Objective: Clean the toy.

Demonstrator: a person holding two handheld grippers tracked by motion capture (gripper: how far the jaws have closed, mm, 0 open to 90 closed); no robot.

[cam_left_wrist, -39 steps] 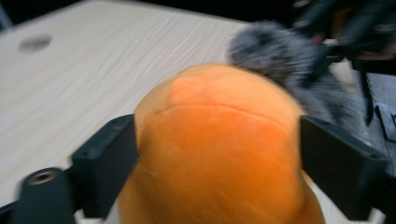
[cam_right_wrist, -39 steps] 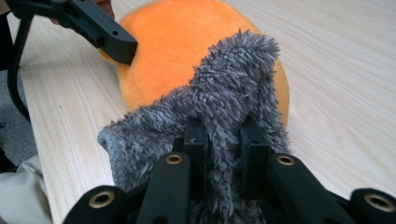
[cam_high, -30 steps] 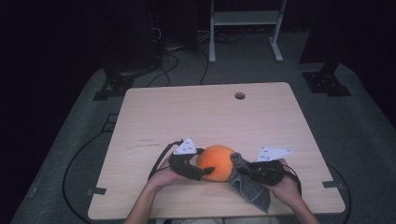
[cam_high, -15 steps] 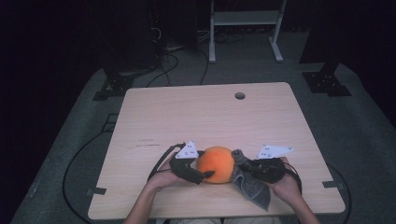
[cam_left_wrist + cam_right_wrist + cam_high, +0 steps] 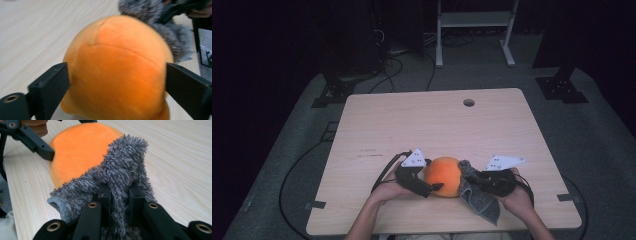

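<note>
table (image 5: 432, 125): light wood, round hole (image 5: 469, 102) at 12 o'clock near far edge; work sits at 6 o'clock by the near edge
orange plush ball (image 5: 445, 175): on the table between both tools; in left gripper view it sits between the two black jaws
grey fuzzy cloth (image 5: 477, 197): at 3 o'clock of the ball, top end lying against the ball, lower end draped toward 5 o'clock on the wood
left gripper (image 5: 117, 82): jaws spread wide, have just been opening; ball between them, near jaw at the ball's surface, far jaw just beside it, no squeeze seen; at 9 o'clock of the ball in high view
right gripper (image 5: 119, 195): jaws nearly closed, pinching a fold of the cloth; cloth tuft stands past the tips, touching the ball
hands (image 5: 387, 189): one on each tool, coming from 6 o'clock
</note>
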